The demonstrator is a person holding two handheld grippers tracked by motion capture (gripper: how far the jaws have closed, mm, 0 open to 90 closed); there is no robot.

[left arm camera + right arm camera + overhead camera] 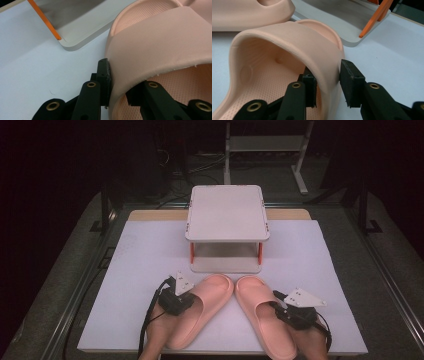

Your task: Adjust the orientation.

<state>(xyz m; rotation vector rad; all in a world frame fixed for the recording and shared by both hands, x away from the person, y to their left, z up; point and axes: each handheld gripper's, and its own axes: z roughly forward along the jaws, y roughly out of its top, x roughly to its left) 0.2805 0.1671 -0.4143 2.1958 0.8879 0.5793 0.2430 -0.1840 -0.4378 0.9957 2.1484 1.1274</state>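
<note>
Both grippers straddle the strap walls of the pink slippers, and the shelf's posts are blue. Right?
Not blue: the shelf posts are orange, seen in the left gripper view. The rest stands: left gripper and right gripper each straddle a strap wall of the left slipper and right slipper.

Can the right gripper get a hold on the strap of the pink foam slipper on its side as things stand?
Probably yes: the right gripper already straddles the right pink foam slipper's strap, one jaw inside, one outside; a small gap shows at the outer pad.
</note>
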